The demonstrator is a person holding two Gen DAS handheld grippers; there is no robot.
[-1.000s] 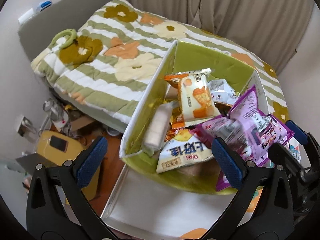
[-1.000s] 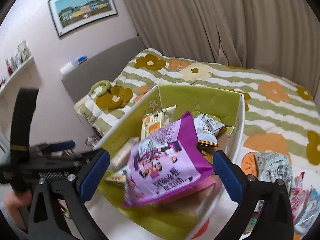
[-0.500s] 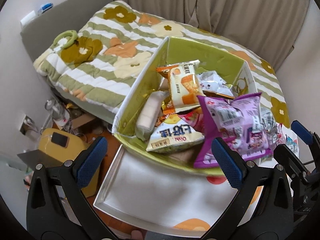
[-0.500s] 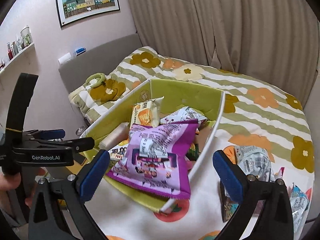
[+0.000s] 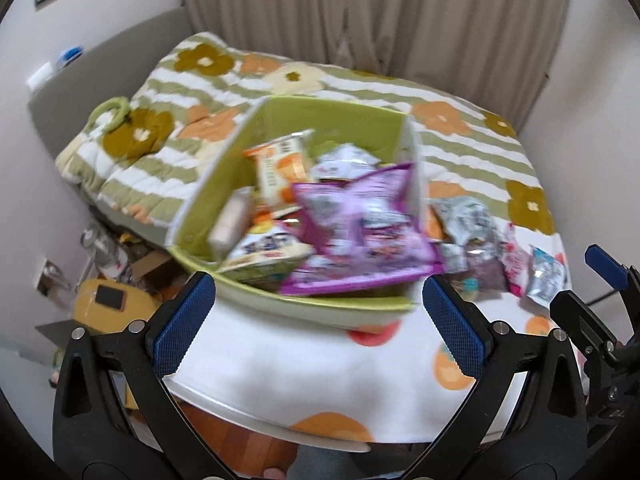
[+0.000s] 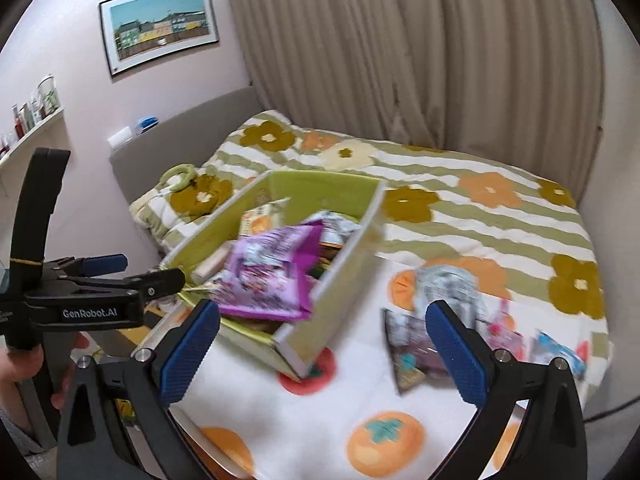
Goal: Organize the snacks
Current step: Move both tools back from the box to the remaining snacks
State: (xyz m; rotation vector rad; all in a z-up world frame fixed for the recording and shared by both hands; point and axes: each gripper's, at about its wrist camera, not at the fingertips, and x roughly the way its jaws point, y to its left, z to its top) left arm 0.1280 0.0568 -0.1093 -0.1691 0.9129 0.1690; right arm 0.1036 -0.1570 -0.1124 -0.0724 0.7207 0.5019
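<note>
One green storage box stood on the white persimmon-print cloth, its long axis running away from the cameras; both views were motion-blurred.

Contents of box, as far as countable: one purple bag on top at the near end, its edge overhanging the near rim; one orange-and-white packet leaning upright behind it; one pale cylindrical roll along the left wall; one white packet with blue lettering at the near left; one silver-white packet toward the far end. Others beneath could not be counted.

Loose snacks outside the box, on the cloth just right of its right wall: one silver-grey bag, one dark packet, one pink packet, one light-blue packet; blur prevented a firmer count.

Left gripper: one, jaws spread wide, nothing between the blue pads, held near the box's near rim.

Right gripper: one, jaws likewise wide apart and empty, straddling the box's near right corner and the loose packets.

Open room: bare cloth lay between both grippers and the box; the cloth's near edge dropped off close below the fingers. The floral quilt behind and to the right lay unoccupied.
</note>
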